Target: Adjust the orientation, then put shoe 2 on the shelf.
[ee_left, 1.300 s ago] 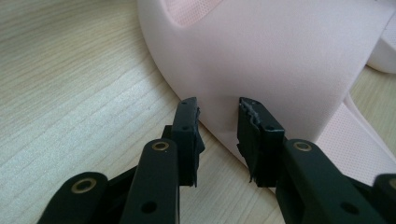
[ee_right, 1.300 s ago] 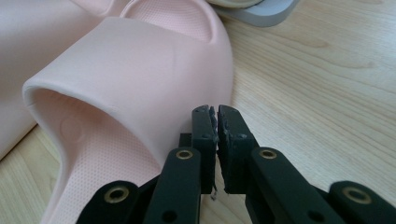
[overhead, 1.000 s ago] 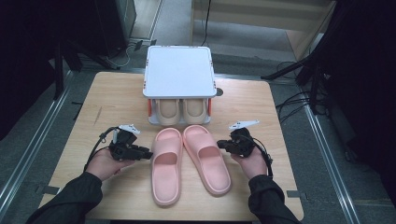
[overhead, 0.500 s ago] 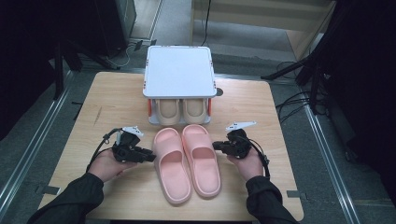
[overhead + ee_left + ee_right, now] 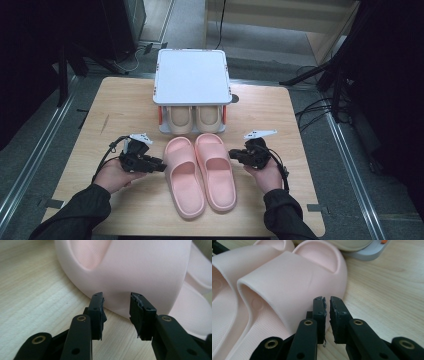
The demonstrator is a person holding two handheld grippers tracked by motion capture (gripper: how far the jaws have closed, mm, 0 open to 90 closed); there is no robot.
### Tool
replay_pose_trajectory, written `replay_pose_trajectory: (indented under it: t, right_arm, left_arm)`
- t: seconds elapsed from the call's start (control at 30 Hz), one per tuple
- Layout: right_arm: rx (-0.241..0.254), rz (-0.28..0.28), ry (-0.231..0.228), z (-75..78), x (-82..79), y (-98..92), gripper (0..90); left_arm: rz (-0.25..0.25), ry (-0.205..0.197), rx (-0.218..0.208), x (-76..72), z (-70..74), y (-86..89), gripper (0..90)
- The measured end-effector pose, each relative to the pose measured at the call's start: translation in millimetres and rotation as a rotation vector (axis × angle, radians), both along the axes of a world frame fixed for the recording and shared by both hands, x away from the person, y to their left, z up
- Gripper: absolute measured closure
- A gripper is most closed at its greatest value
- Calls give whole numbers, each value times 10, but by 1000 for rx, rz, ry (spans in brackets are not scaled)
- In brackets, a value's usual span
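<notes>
Both grippers' fingers [image 5: 97,311] newly parted, off the pink slippers [image 5: 200,172]

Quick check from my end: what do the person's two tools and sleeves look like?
Both the left tool and the right tool are black, each with two flat black fingers bearing brass-ringed pivot holes. A pale three-cornered plate tops each, and a black cable trails back. The sleeves are dark.

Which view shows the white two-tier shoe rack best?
The high view: the white flat-topped shoe rack shows whole, with beige slippers on its lower shelf. The right gripper view catches a grey base corner behind the pink slipper. The left gripper view faces pink slipper.
</notes>
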State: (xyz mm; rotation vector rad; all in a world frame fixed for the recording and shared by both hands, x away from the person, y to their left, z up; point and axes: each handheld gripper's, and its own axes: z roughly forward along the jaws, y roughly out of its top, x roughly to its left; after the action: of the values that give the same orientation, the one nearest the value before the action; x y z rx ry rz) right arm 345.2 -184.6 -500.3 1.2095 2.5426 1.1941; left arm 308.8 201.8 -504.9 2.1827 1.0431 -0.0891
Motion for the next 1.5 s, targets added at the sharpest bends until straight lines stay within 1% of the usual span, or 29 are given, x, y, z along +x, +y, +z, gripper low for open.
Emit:
replay_pose_trajectory:
  t: [0.1, 0.13, 0.2, 0.27, 0.4, 0.47, 0.5, 0.57, 0.7, 0.83, 0.9, 1.0, 1.07, 1.2, 1.3, 1.37, 1.5]
  right_arm:
    - [41, -21, -16, 70, -24, -58, 810]
    - [50, -23, -20, 90, -33, -69, 808]
    - [85, -26, -28, 144, -74, -83, 792]
    - [102, -21, -30, 175, -108, -72, 776]
    - [121, -1, -36, 213, -184, -17, 765]
    - [126, 9, -34, 231, -223, 10, 762]
    - [129, 15, -43, 243, -247, 23, 762]
    - [139, 24, -43, 268, -284, 42, 760]
    - [167, 35, -48, 328, -379, 99, 743]
    - [161, 62, -62, 348, -481, 190, 717]
    - [155, 74, -59, 346, -531, 239, 716]
    - [151, 90, -69, 337, -605, 307, 679]
    - [154, 98, -61, 322, -641, 343, 654]
    - [137, 124, -54, 256, -714, 444, 623]
    - [134, 125, -49, 224, -730, 483, 598]
    - [135, 119, -34, 190, -733, 514, 582]
    - [129, 98, -24, 135, -727, 560, 538]
  left_arm:
    - [21, -11, -20, 3, 45, 46, 615]
    - [25, -19, -23, 5, 62, 65, 611]
    - [32, -25, -28, 4, 82, 86, 606]
    - [36, -33, -32, 5, 105, 109, 600]
    - [44, -45, -45, 18, 147, 147, 584]
    - [57, -37, -50, 26, 157, 156, 576]
    - [53, -33, -43, 33, 161, 165, 567]
    - [57, -44, -29, 37, 178, 185, 564]
    - [88, -46, -45, 51, 198, 256, 552]
    - [100, -49, -46, 60, 205, 297, 532]
    - [106, -45, -48, 70, 208, 312, 512]
    - [111, -42, -55, 84, 210, 327, 503]
    - [115, -40, -61, 98, 212, 328, 500]
    - [110, -39, -60, 123, 218, 314, 497]
    - [105, -36, -64, 146, 222, 293, 496]
    - [103, -36, -65, 162, 227, 282, 495]
    - [92, -24, -71, 194, 233, 262, 503]
